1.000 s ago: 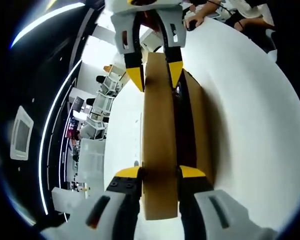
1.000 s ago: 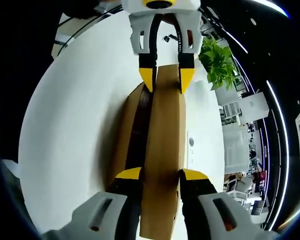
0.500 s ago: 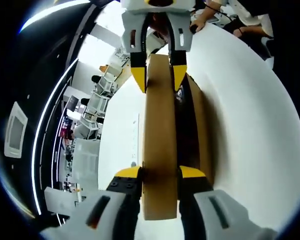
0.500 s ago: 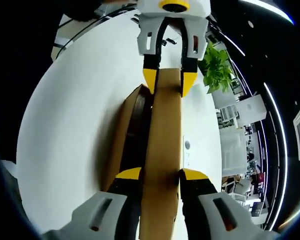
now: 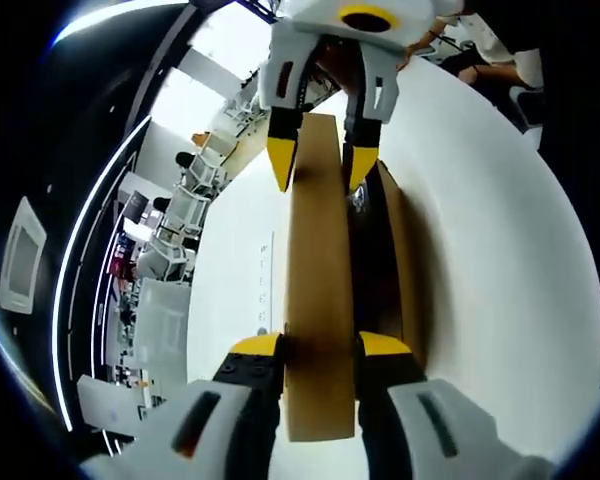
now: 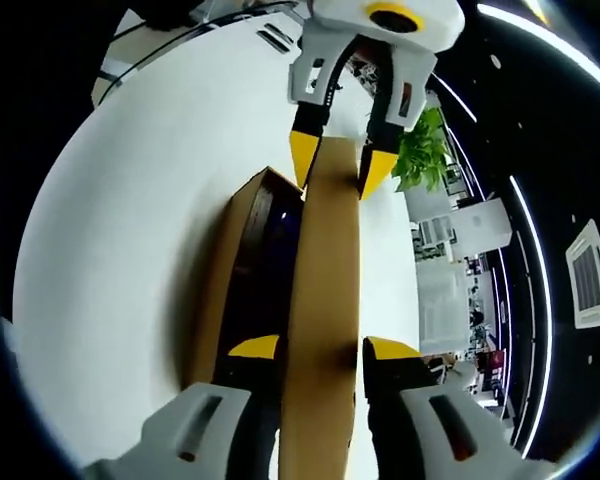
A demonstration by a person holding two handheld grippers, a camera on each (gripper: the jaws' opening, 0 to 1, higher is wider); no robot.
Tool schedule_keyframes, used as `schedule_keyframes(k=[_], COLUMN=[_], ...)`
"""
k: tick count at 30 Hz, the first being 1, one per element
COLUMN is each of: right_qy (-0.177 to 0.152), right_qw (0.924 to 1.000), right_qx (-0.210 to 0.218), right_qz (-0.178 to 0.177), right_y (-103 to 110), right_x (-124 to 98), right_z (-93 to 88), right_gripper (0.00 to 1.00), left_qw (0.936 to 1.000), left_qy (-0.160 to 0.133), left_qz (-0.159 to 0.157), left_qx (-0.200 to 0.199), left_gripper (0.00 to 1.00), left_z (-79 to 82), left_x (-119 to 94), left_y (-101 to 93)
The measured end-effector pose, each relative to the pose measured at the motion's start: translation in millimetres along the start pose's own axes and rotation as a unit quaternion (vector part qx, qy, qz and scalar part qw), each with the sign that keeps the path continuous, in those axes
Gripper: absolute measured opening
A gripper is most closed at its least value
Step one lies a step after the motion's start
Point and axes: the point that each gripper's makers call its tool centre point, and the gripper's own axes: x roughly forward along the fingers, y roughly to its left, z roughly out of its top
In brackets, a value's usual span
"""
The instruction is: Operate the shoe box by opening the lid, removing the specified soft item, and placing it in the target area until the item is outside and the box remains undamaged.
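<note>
Item: shoe box (image 5: 395, 270), brown cardboard, on the white counter (image 5: 500, 250). Its lid (image 5: 320, 290) is raised along one long side and stands nearly on edge above the dark interior (image 6: 265, 270).

Left gripper (image 5: 320, 345): I have its jaws closed on one end of the lid, the yellow-tipped pads pressing the cardboard from both sides. Right gripper (image 6: 320, 348): closed on the opposite end in the same way. Each gripper also appears at the far end of the lid in the other's view.

Soft item: not identifiable; the interior is in shadow and I cannot tell what lies there.

Step in hand, as I judge it: swinging the lid fully open. To do it well I would move both ends together at one pace so the panel does not twist, follow the hinge arc without pulling upward, and keep the squeeze light enough not to crease the card.

Other: potted plant (image 6: 420, 150) beyond the counter; a person's hand (image 5: 480, 55) at its far edge.

Markings: no brand, label or legible writing visible on box or lid.
</note>
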Motion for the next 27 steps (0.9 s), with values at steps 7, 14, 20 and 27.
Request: schedule_keyframes(k=[7,14,20,27], right_qy=[0.004,0.017,0.04,0.054], right_qw=[0.9987,0.9952,0.9823,0.9718], right_qx=[0.002,-0.014,-0.081,-0.117], right_qz=[-0.051,-0.096,-0.164,-0.198], right_y=[-2.4,-8.1,-21.6,-25.8], right_x=[-2.4,-1.9,-5.2,-2.5], right_z=[-0.6,2.1,4.2,4.6], right_gripper=[0.32,0.36,0.37,0.35], left_qw=[1.0,0.9997,0.9981,0.9957], left_qy=[-0.002,-0.01,-0.033,-0.048], left_qz=[-0.009,-0.022,-0.047,-0.069], left_qx=[0.003,-0.001,-0.021,-0.039], left_gripper=[0.28,0.28,0.28,0.28], left_z=[0.0,-0.3,1.8,2.2], left_x=[-0.9,-1.9,-3.9,-4.1], left_y=[1.3,4.4,13.8,21.4])
